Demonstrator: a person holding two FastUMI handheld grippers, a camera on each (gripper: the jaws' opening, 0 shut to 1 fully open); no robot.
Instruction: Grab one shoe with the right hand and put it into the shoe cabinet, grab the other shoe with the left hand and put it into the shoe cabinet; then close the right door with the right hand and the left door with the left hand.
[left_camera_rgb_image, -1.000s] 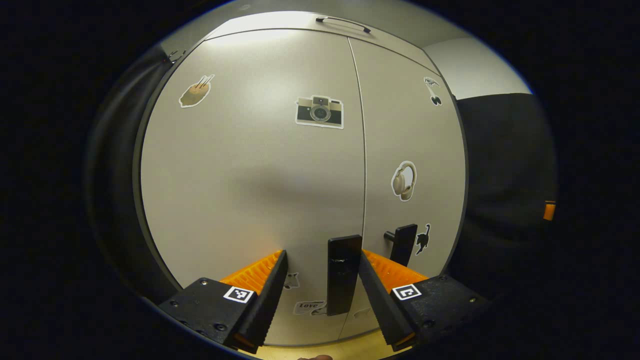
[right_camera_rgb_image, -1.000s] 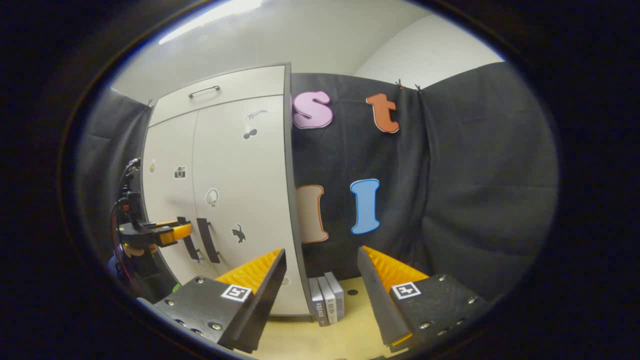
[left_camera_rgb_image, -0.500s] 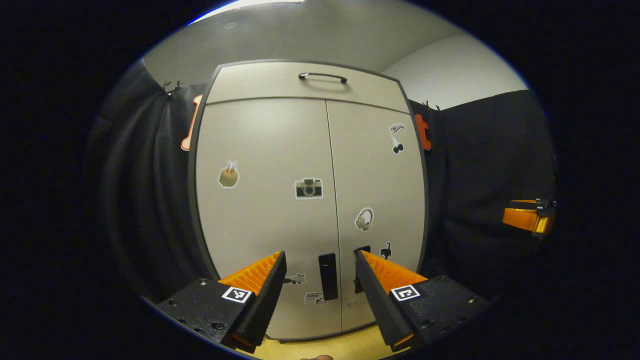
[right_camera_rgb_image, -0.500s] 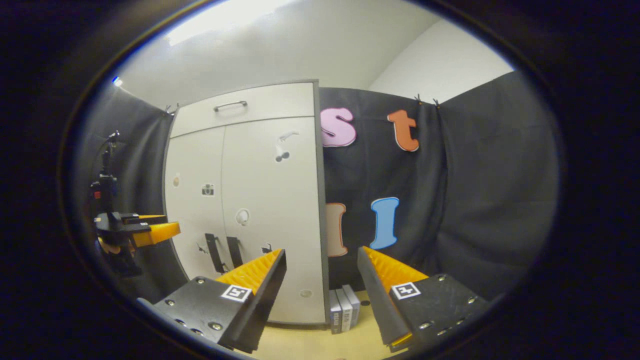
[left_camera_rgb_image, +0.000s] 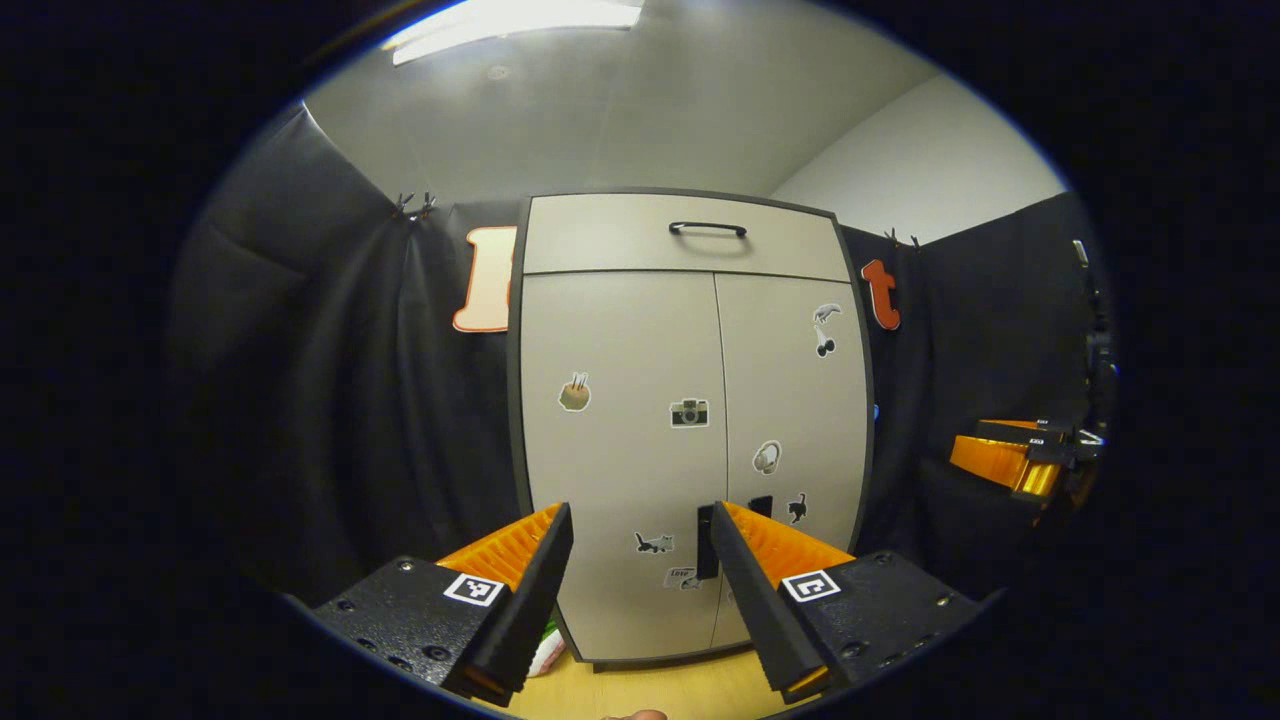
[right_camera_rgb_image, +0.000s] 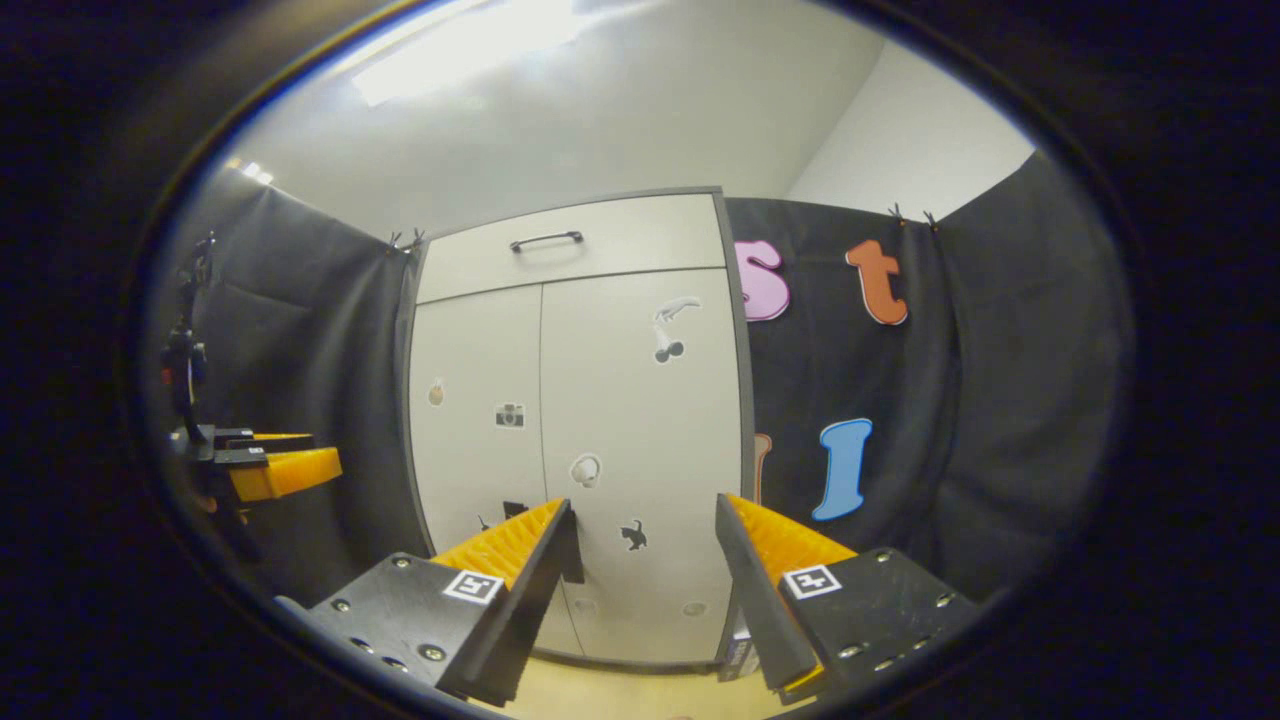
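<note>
The grey shoe cabinet (left_camera_rgb_image: 690, 430) stands straight ahead in the left gripper view, its left door (left_camera_rgb_image: 620, 470) and right door (left_camera_rgb_image: 795, 400) both shut, so the inside is hidden. Two black handles (left_camera_rgb_image: 706, 542) meet at the centre seam. My left gripper (left_camera_rgb_image: 640, 580) is open and empty, held back from the doors. The right gripper (left_camera_rgb_image: 1015, 462) hangs off to the right. In the right gripper view the cabinet (right_camera_rgb_image: 600, 420) sits ahead, my right gripper (right_camera_rgb_image: 640, 580) is open and empty, and the left gripper (right_camera_rgb_image: 275, 470) shows at the left.
A drawer with a black handle (left_camera_rgb_image: 707, 228) tops the cabinet. Stickers dot both doors. Black cloth walls flank it. A small white and green object (left_camera_rgb_image: 548, 650) lies at its lower left corner. The cabinet stands on a pale wooden surface (left_camera_rgb_image: 680, 690).
Both grippers have drawn back from the cabinet, which now looks smaller. The left gripper has come away from the left door's handle. Both doors stay shut.
</note>
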